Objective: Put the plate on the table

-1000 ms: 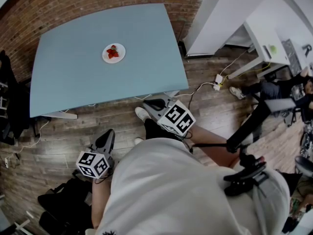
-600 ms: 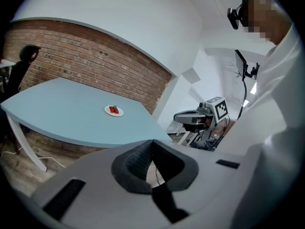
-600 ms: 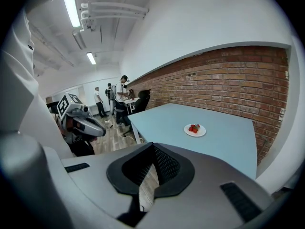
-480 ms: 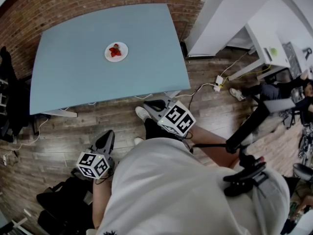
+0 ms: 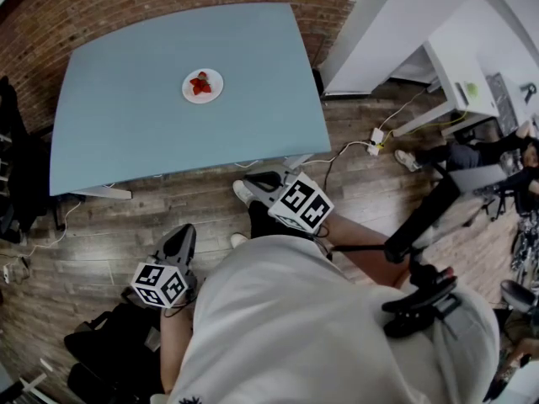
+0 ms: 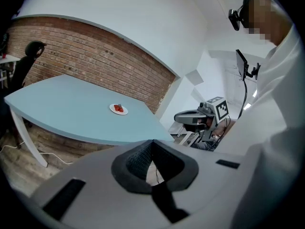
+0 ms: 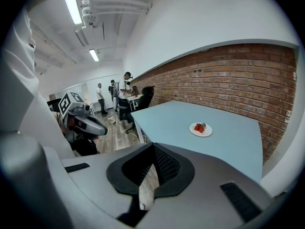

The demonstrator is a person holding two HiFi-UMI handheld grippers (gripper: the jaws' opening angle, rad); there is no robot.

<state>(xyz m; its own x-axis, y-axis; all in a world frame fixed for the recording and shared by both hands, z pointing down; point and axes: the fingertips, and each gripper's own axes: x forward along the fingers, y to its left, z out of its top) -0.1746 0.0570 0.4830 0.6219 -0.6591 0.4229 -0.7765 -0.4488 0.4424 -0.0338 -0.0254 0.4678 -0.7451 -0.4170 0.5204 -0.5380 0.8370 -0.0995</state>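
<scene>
down at the far left of the head view, a dark bag (image 5: 101, 352) sits on the wood floor (image 5: 84, 242). just right of it comes the left gripper (image 5: 185, 231), held low beside the person's white shirt (image 5: 295, 326), marker cube toward the body, nose aimed at the worktop (image 5: 126, 141). its own view shows the jaws closed, pads meeting at the tips, nothing between them. up on that pale blue worktop, well apart from both grippers, there's the plate (image 5: 202, 85), small and white. it lies flat toward the far side, near the brick wall (image 5: 126, 7), with red strawberries (image 5: 200, 83) on it. nothing touches it. moving right, a white shoe (image 5: 243, 194) pokes out by the worktop's near edge. right beside it is the right gripper (image 5: 256, 178), also low, in front of the person's waist, also pointing toward the worktop. jaws shut here too, empty, only floor showing behind the pads. further right, a white power strip (image 5: 376, 136) lies on the floor with cables running off it, and at the far right a white desk (image 5: 455, 70) stands.
</scene>
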